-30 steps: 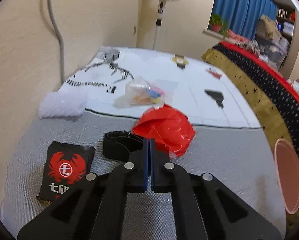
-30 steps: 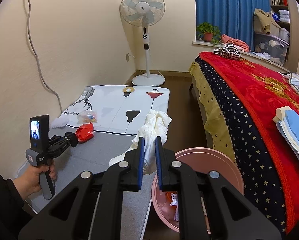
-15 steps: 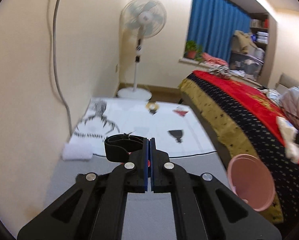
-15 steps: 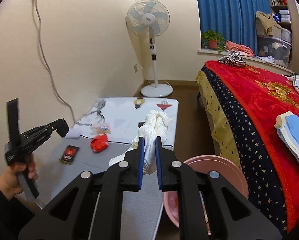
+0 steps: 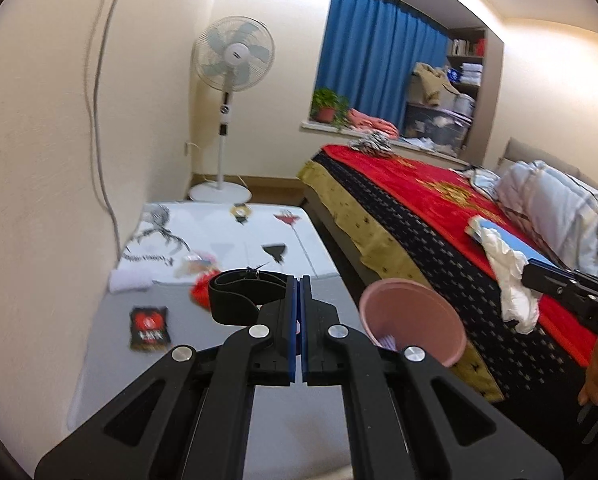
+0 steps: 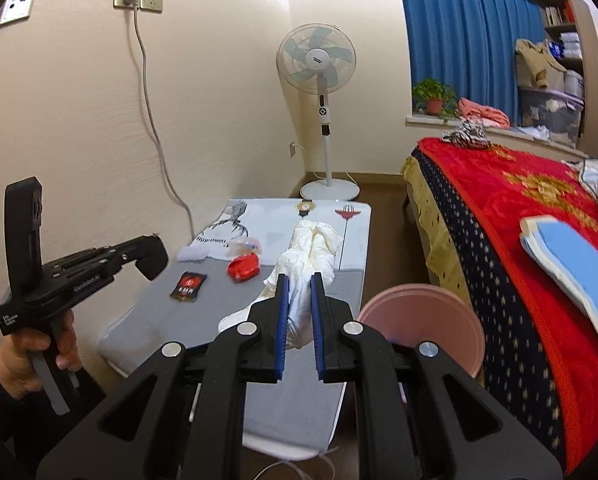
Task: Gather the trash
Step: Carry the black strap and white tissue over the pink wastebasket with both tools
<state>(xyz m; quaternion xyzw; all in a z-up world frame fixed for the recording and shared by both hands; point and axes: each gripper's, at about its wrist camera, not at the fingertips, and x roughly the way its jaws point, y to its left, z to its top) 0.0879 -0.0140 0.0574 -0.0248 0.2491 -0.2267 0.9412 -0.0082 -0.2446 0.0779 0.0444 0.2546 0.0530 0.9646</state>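
My right gripper (image 6: 299, 280) is shut on a crumpled white tissue wad (image 6: 313, 252), held up to the left of the pink bin (image 6: 423, 320); the wad also shows in the left wrist view (image 5: 507, 276). My left gripper (image 5: 299, 280) is shut, with a black strap loop (image 5: 239, 292) hanging at its left finger; I cannot tell whether it is pinched. It is raised above the mat, left of the pink bin (image 5: 413, 320). A red wrapper (image 6: 243, 267), a black crab packet (image 6: 189, 286) and a clear bag of scraps (image 6: 243, 246) lie on the floor mat (image 6: 203, 328).
A white foam piece (image 6: 191, 254) lies by the wall. A standing fan (image 6: 325, 120) is in the far corner. The bed (image 6: 519, 240) with a red blanket runs along the right. A cable (image 6: 155, 128) hangs down the left wall.
My left gripper has lifted away from the red wrapper and tilted up, with the strap loop still at its tip. My right gripper has risen slightly, still holding the tissue wad.
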